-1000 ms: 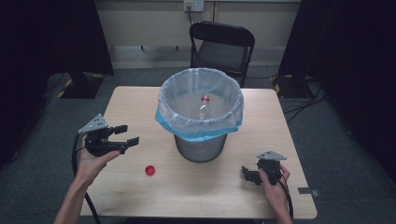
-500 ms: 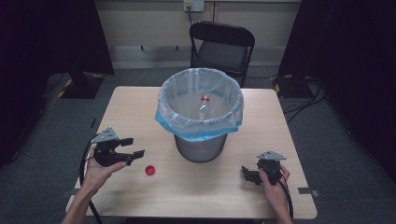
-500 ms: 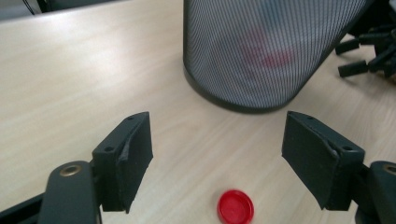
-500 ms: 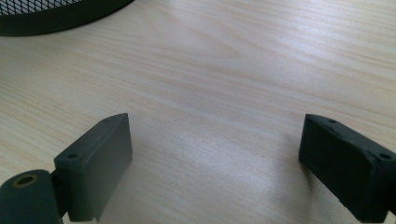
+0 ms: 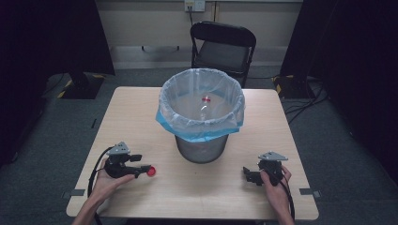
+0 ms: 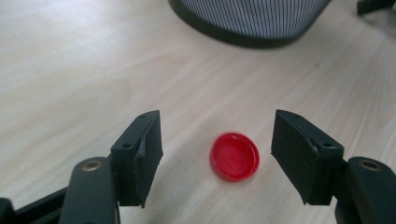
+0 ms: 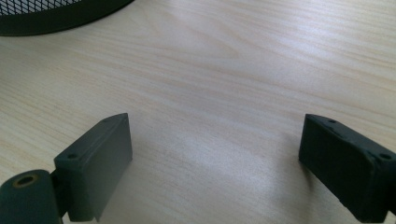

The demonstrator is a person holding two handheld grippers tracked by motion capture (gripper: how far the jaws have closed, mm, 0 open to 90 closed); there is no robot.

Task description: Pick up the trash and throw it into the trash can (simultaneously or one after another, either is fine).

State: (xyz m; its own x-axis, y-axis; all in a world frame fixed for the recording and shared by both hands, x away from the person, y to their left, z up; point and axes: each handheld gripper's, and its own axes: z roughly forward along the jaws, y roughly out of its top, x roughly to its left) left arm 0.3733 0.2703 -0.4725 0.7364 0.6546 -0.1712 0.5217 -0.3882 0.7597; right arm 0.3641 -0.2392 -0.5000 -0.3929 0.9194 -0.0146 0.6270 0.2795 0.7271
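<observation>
Closing around the red cap [image 6: 234,156], low and centre in the left gripper view: left gripper [image 6: 217,154] fingers half open, not yet touching. Risks squirting off the surface [image 6: 70,70] if pinched off-centre. Right gripper [image 7: 215,163] wide, empty.

A bin in the middle of a table

We see a grey mesh bin [image 5: 202,147] standing in the middle of a light wooden table [image 5: 131,112]. A see-through bag with a blue edge [image 5: 202,129] lines the bin and folds down over its rim. Inside the bin lies a clear bottle with a red bit on it [image 5: 204,104]. Behind the bin, past the table, stands a black folding chair [image 5: 223,44]. Behind the chair is a pale wall with a socket [image 5: 195,4].
</observation>
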